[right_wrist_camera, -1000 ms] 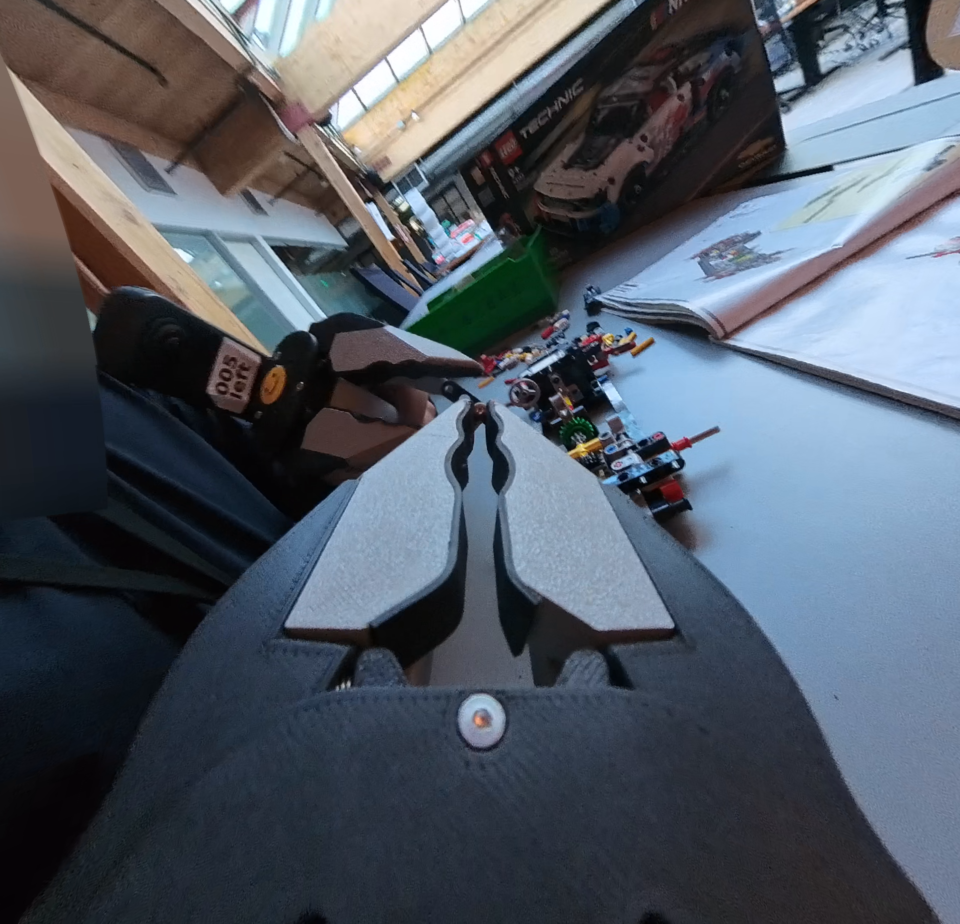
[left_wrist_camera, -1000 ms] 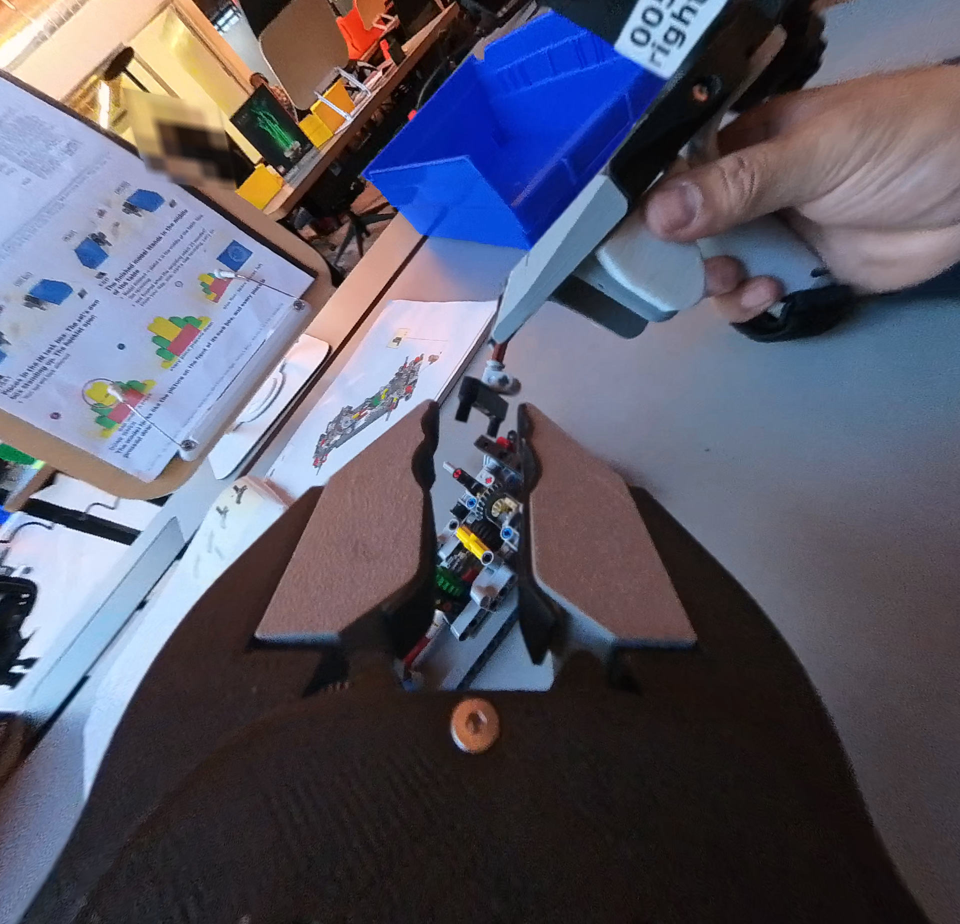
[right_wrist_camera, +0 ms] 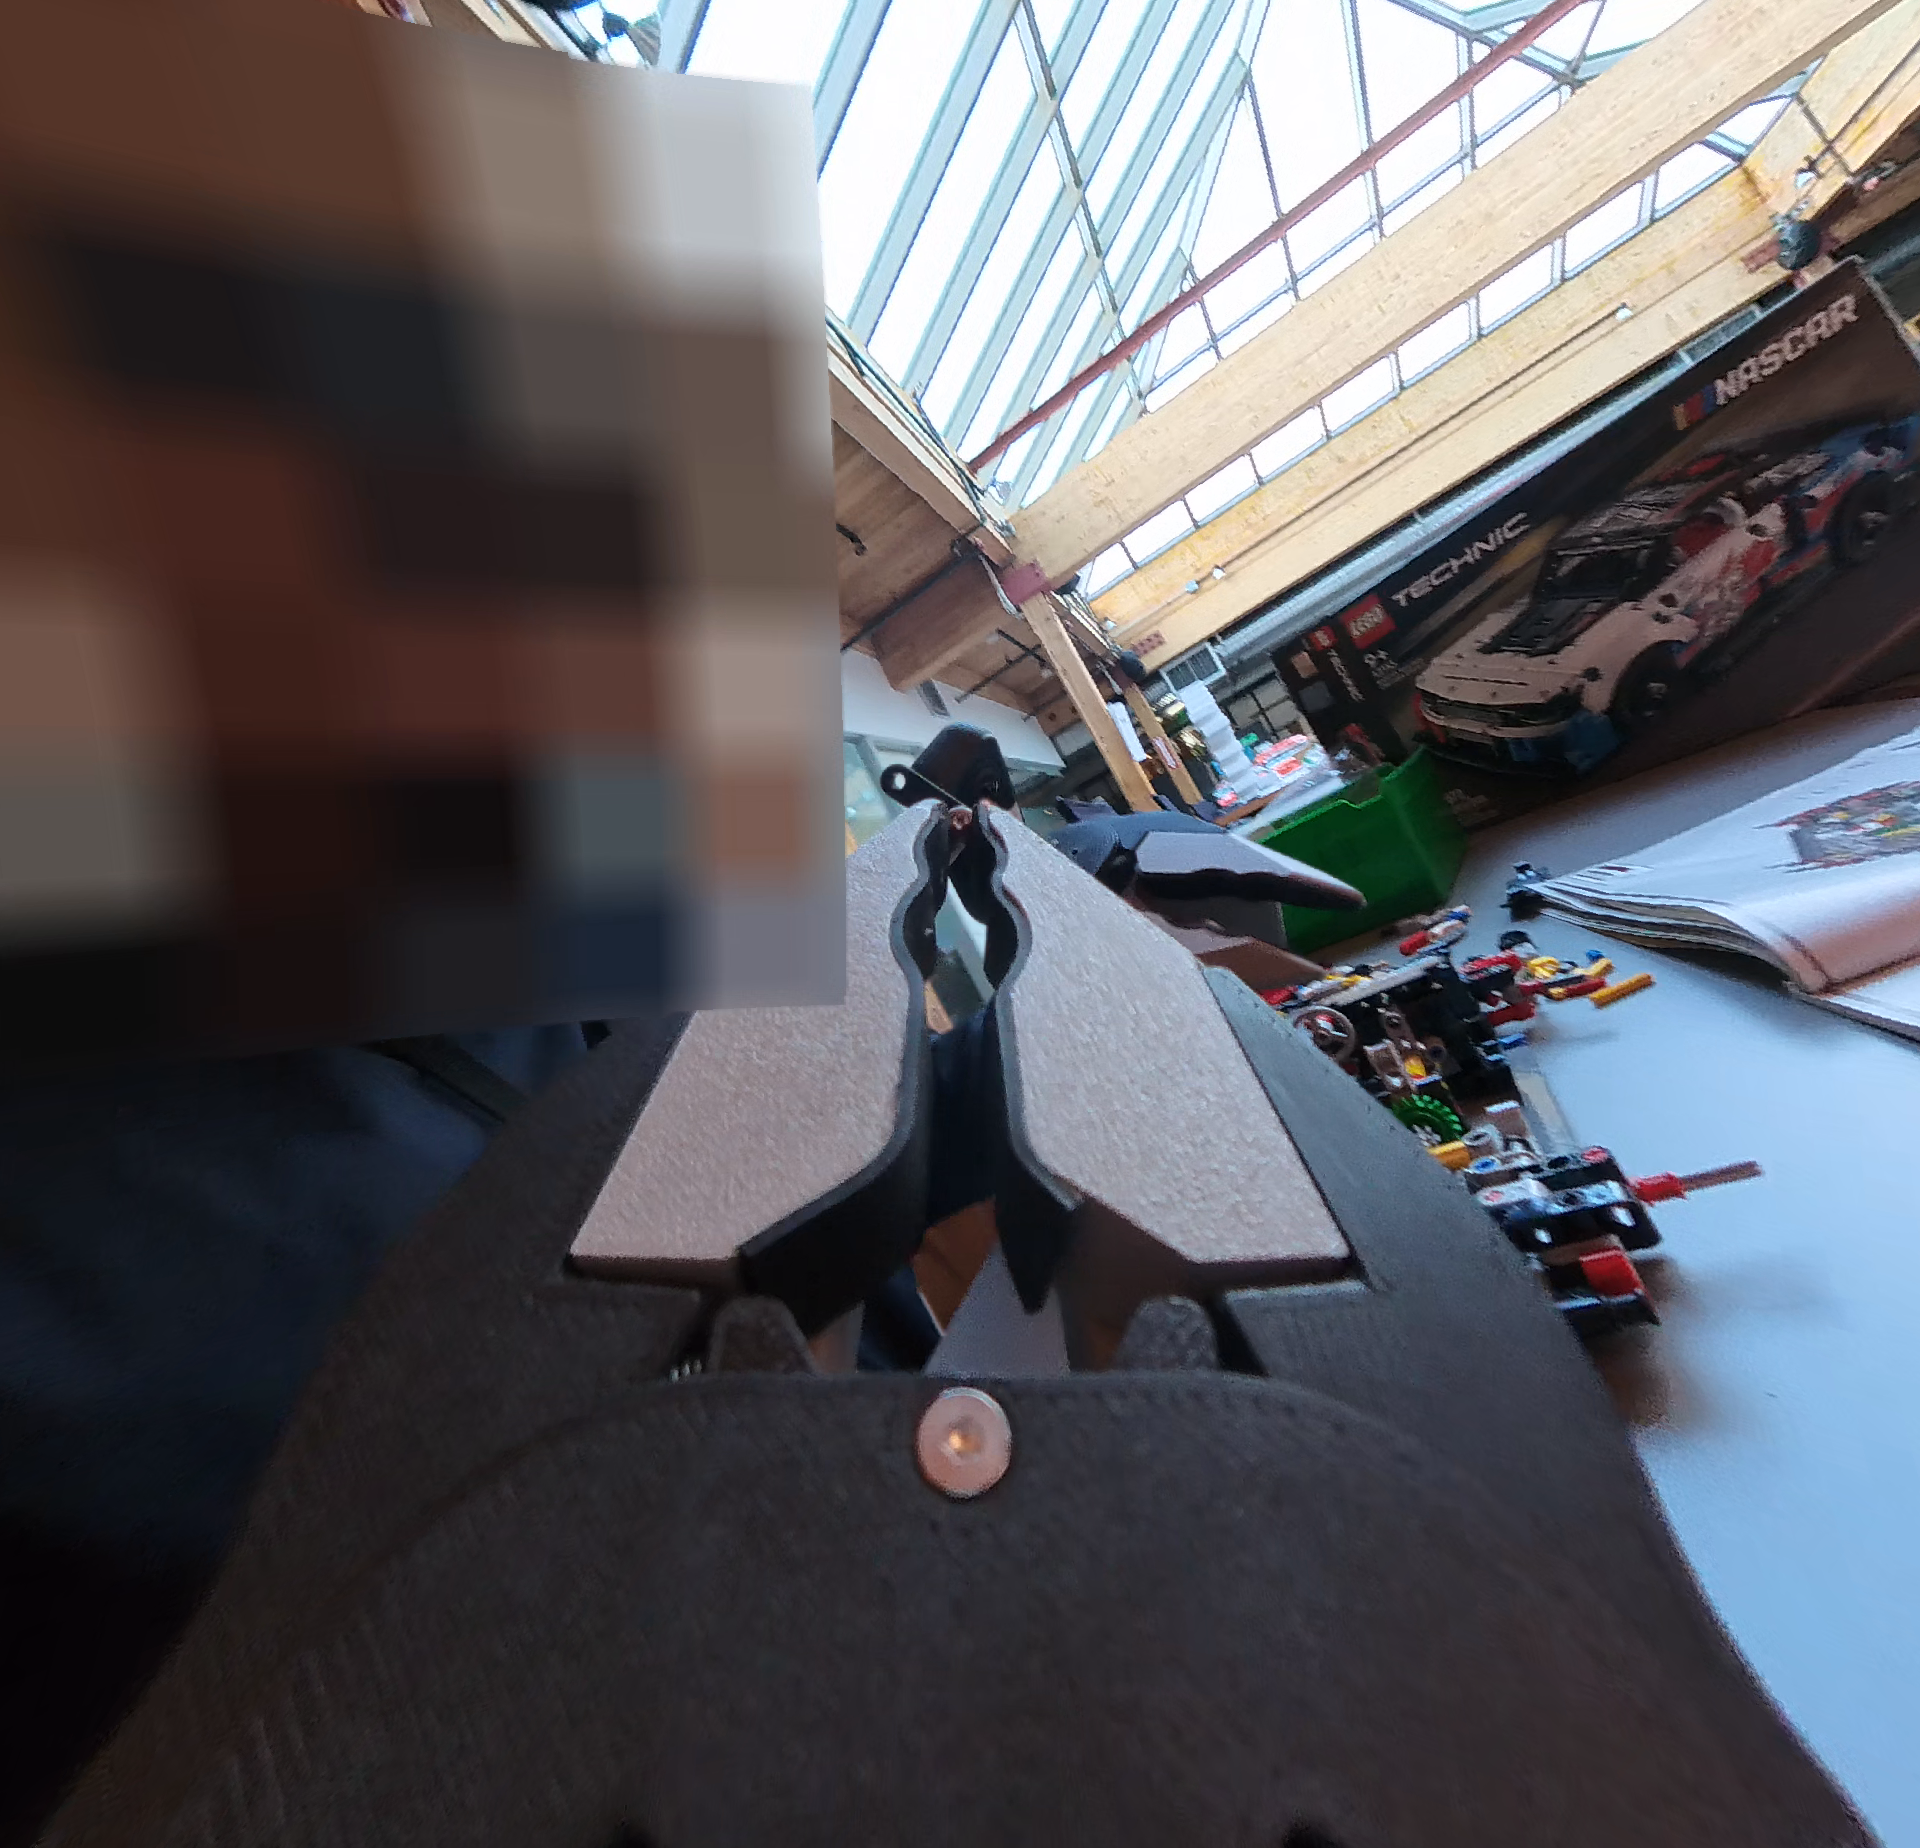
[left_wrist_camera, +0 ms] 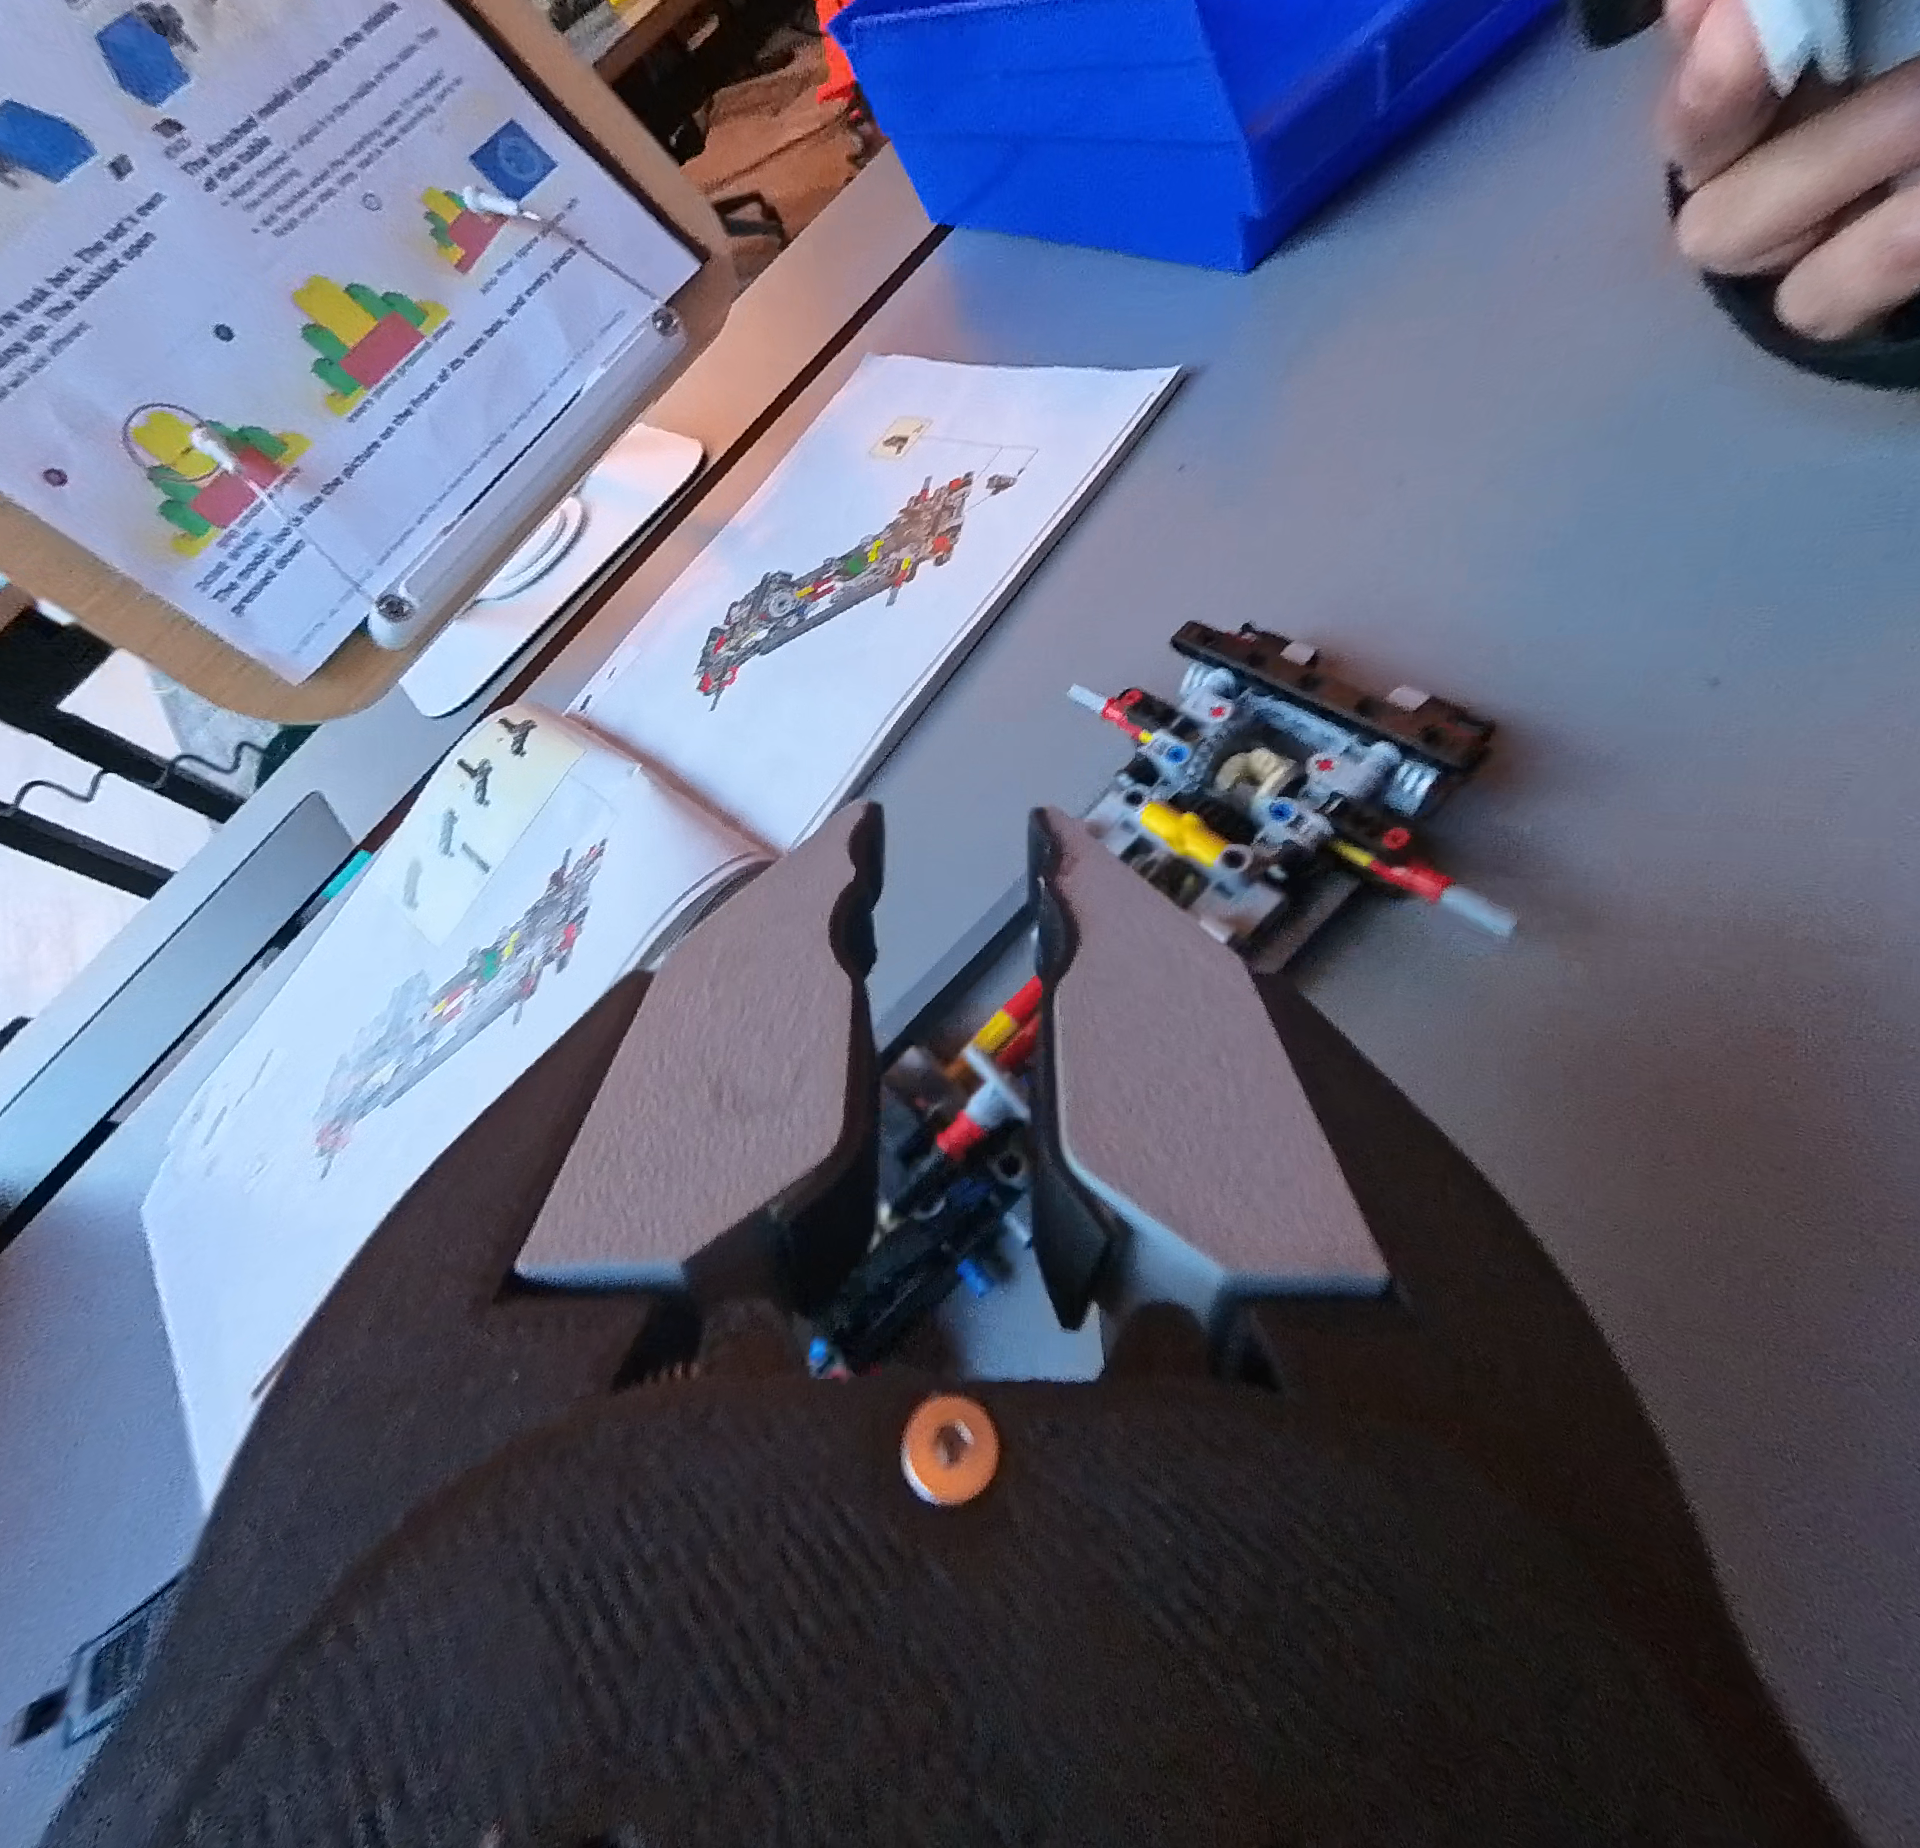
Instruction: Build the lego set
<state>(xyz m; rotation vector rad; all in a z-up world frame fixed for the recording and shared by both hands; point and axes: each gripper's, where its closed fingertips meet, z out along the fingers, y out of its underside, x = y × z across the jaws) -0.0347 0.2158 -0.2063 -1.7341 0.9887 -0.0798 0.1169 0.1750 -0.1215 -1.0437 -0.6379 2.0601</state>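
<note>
Left claw (left_wrist_camera: 954, 842) gapes empty over the worktop (left_wrist_camera: 1558, 551); brick chassis (left_wrist_camera: 1288, 801) just right. Right claw (right_wrist_camera: 964, 819) pinches a tiny black piece (right_wrist_camera: 914, 782).

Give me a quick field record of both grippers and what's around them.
left gripper: open over the grey table, loose brick parts showing between its fingers
right gripper: held up, tips closed on a small reddish piece
nearest build: brick assembly, right of the left fingertips
paper: open instruction booklet, to the left
bin: blue bin, far end
</note>
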